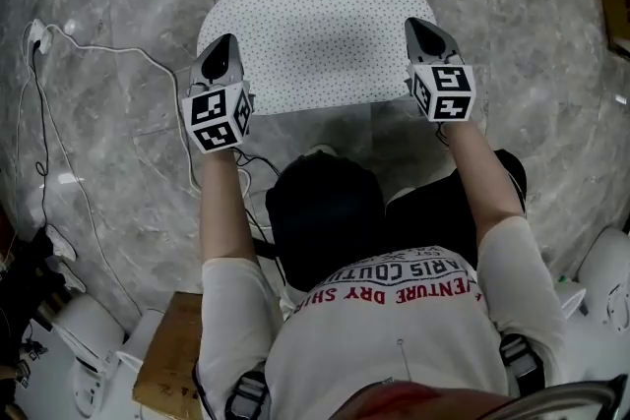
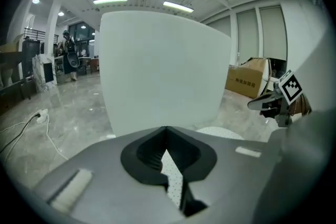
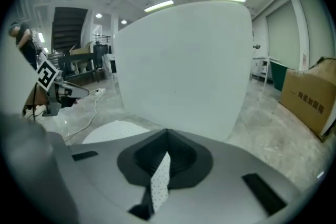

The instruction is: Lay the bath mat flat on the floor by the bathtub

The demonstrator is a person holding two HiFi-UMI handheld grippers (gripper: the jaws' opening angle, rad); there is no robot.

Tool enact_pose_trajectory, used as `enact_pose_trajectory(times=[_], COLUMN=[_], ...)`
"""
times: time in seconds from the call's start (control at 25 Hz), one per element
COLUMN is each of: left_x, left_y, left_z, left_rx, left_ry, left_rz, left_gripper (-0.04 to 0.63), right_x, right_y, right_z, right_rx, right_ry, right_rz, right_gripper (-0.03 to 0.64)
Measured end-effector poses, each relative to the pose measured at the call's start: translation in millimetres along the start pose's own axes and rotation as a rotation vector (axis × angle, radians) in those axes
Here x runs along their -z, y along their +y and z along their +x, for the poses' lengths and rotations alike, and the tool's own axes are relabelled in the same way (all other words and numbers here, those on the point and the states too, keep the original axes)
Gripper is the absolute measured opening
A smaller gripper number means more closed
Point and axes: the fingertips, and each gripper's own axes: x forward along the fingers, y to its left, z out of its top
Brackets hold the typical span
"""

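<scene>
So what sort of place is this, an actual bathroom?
Probably not: it looks like a big open hall or showroom. A white bathtub stands free on a polished grey marble floor, with long ceiling strip lights overhead and a brown cardboard box nearby.

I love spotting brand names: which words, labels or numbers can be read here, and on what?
"ARIS COUTU", upside down, ends hidden: the person's shirt.
"VENTURE DRY SHI", red, upside down, ends hidden: same shirt.
The cardboard box: dark print, too blurred to read.
The cubes on the left gripper and the right gripper: square markers only, no words.
</scene>
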Motion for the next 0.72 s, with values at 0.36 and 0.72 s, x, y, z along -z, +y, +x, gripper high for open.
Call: enact_pose_trajectory(times=[0.36, 0.72], left_x=[-132.9, -282.0], left_y=[-48.4, -98.7], left_z=[-61.3, -171.0], left_rx=[0.104, 0.164], left_ry=[-0.211, -0.243], left_rz=[0.106, 0.093], left_gripper=[0.011, 0.011], right_x=[-123.1, -265.6], right_y=[15.4, 20.0], right_z=[-55.9, -176.7], right_rx=[-0.064, -0.05], right_ry=[-0.243, -0.303], right_rz=[-0.016, -0.037], right_gripper=[0.008, 0.008])
